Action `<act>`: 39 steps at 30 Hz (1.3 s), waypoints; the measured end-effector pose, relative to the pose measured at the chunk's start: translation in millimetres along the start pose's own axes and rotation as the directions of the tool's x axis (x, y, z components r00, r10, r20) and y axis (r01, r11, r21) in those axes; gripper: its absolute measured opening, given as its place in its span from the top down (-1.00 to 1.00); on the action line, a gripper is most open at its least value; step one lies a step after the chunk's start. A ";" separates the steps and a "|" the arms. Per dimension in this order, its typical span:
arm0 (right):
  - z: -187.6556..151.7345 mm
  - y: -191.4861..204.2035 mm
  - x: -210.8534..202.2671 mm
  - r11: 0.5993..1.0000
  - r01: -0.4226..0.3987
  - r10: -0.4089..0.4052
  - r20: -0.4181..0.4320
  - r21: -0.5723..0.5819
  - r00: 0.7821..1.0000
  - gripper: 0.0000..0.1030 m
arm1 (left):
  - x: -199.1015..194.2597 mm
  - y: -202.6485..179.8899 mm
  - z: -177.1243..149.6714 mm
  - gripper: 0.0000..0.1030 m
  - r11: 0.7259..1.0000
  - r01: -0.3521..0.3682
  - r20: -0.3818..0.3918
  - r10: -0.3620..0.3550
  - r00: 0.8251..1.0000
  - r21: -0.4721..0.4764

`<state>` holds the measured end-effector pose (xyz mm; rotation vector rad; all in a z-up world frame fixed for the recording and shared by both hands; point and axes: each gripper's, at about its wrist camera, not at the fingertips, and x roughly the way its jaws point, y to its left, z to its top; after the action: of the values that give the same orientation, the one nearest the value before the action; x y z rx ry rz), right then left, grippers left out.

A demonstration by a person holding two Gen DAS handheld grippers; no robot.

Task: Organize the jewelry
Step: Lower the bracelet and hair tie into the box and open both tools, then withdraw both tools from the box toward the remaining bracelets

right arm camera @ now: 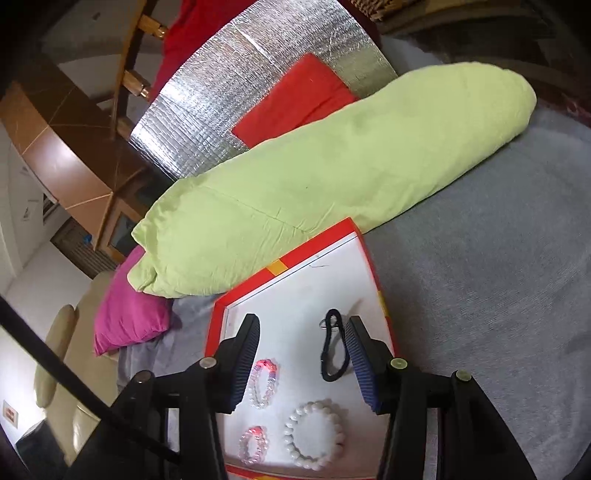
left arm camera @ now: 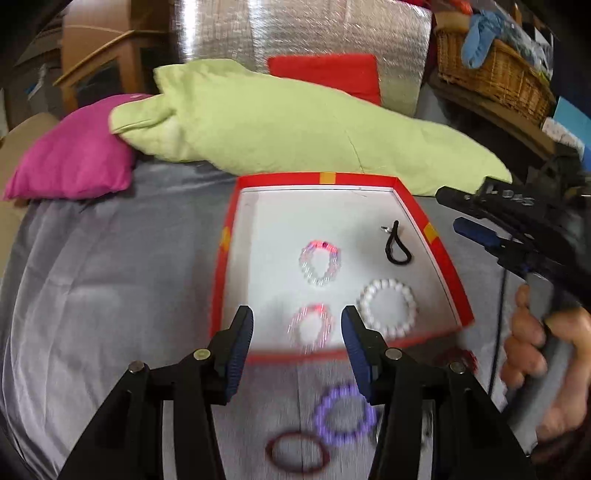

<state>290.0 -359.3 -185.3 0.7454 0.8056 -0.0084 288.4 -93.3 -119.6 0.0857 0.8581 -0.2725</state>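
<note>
A red-rimmed white tray lies on the grey bed cover. In it are two clear-and-pink bead bracelets, a white pearl bracelet and a black cord. My left gripper hovers open over the tray's near edge, with nothing between its pads. In front of the tray, on the cover, lie a purple bead bracelet and a dark red bangle. My right gripper stands open above the tray, empty, with the black cord just below its right finger.
A long green pillow lies directly behind the tray, with a magenta cushion to its left. A silver foil panel and red cushion stand behind. A wicker basket sits at back right. A hand holds the right gripper.
</note>
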 end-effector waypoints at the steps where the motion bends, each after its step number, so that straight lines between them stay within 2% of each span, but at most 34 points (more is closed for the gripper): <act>1: -1.7 -1.1 -1.8 1.000 0.011 -0.011 0.002 -0.009 1.000 -0.02 | -8.1 2.6 -6.0 -0.03 1.000 0.002 0.004 -0.002 1.000 -0.007; 6: -17.1 -2.5 -18.2 0.998 0.038 -0.038 0.001 -0.040 0.999 -0.02 | -65.2 24.3 -43.4 -0.09 0.999 -0.033 0.030 0.034 0.999 -0.030; 11: -37.5 9.6 -55.6 0.998 0.023 -0.020 0.044 -0.066 0.999 -0.02 | -117.2 52.4 -64.5 -0.09 0.996 -0.075 0.062 0.079 0.995 -0.056; 15: -59.9 22.8 -74.3 0.986 0.080 -0.068 0.084 -0.144 0.994 -0.02 | -163.1 71.6 -82.7 -0.12 0.992 -0.102 0.106 0.109 0.988 -0.068; 19: -80.2 32.4 -88.5 0.976 0.092 -0.074 0.095 -0.199 0.993 -0.02 | -199.5 84.1 -99.8 -0.17 0.988 -0.127 0.146 0.140 0.979 -0.093; 26: -100.8 39.2 -119.8 0.956 0.108 -0.082 0.103 -0.273 0.991 -0.02 | -227.8 80.3 -112.2 -0.17 0.984 -0.165 0.180 0.175 0.968 -0.071; 32: -109.0 25.7 -163.0 0.934 0.151 -0.121 0.111 -0.323 0.986 -0.01 | -247.7 65.1 -105.6 -0.17 0.988 -0.147 0.219 0.153 0.964 -0.043; 35: -113.4 13.1 -194.7 0.920 0.171 -0.117 0.168 -0.353 0.979 -0.02 | -254.7 53.8 -101.1 -0.24 0.991 -0.137 0.241 0.135 0.961 -0.008; 36: -115.3 6.9 -199.2 0.924 0.168 -0.115 0.170 -0.343 0.979 -0.02 | -254.9 51.2 -99.5 -0.31 0.991 -0.137 0.248 0.133 0.960 0.000; 39: -125.6 -16.4 -204.6 0.947 0.160 -0.123 0.148 -0.278 0.981 -0.02 | -244.1 45.4 -94.5 -0.34 0.992 -0.128 0.263 0.121 0.957 0.008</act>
<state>59.1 -349.4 -118.2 0.4043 0.7165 -0.0659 79.6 17.2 1.9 0.1233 0.5828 -0.1715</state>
